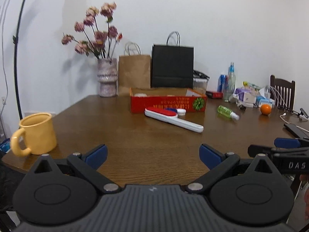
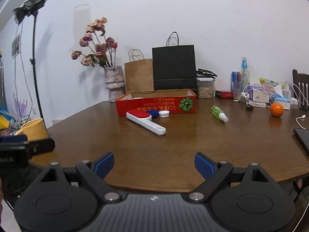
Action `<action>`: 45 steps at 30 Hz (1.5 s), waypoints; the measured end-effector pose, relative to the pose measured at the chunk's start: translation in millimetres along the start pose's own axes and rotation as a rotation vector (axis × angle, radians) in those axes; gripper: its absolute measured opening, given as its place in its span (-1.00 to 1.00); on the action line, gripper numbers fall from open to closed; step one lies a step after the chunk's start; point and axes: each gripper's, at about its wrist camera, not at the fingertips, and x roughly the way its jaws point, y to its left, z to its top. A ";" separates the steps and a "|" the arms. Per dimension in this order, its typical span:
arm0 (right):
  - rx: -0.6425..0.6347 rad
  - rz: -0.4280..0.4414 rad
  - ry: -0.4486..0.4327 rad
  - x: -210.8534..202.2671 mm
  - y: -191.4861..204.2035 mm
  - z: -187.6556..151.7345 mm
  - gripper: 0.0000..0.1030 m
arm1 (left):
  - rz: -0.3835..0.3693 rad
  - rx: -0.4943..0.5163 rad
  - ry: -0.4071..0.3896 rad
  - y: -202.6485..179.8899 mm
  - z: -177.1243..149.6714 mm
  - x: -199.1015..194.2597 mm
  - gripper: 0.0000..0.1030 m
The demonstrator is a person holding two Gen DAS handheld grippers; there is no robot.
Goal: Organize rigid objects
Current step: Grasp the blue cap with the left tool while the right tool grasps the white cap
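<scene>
Both hand-held grippers hover at the near edge of the table [image 1: 135, 145] — the left hand-held gripper [image 1: 153, 153] spread wide with nothing between its blue pads, the right hand-held gripper [image 2: 154, 164] just as wide and just as empty. Straight ahead of both, well apart from the fingertips, lies one white lint brush [image 2: 145, 121] with a red pad, and touching its far end sit two caps, one blue cap [image 2: 153, 113] and one white cap [image 2: 164, 113]. Just behind them — one red box [image 2: 156, 104], open-topped. Ahead and right: one green spray bottle [image 2: 219, 113] on its side, one orange [image 2: 276, 109]. Far left, one yellow mug [image 1: 36, 133], upright.
</scene>
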 end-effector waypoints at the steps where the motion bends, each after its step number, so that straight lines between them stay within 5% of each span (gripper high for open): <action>1: 0.005 0.002 0.001 6.7 -4.4 3.7 0.75 | -0.002 0.002 0.010 -1.2 2.8 7.9 1.00; 9: -0.014 -0.002 -0.005 63.7 -34.5 34.3 0.74 | -0.041 -0.047 0.068 -9.6 30.4 79.5 1.00; 15: -0.019 0.052 -0.006 123.9 -60.3 76.5 0.72 | -0.112 0.009 0.055 -24.3 64.8 158.0 1.00; 27: -0.025 0.131 0.162 294.7 -105.1 144.0 0.63 | -0.295 0.065 0.298 -36.4 121.3 373.1 0.95; 30: -0.054 0.149 0.211 328.3 -104.4 146.0 0.60 | -0.296 0.114 0.349 -42.8 118.6 405.1 0.63; 32: -0.083 0.161 0.242 346.0 -102.7 146.3 0.51 | -0.310 0.123 0.393 -41.3 113.5 417.8 0.32; 40: -0.094 0.222 0.294 387.0 -89.2 135.3 0.44 | -0.323 0.091 0.409 -17.1 104.6 425.8 0.32; 42: -0.078 0.242 0.309 396.1 -85.6 132.6 0.35 | -0.320 0.064 0.408 -12.6 104.1 428.4 0.11; 45: -0.032 0.272 0.308 400.8 -87.7 132.0 0.29 | -0.299 0.056 0.389 -6.5 107.2 425.8 0.06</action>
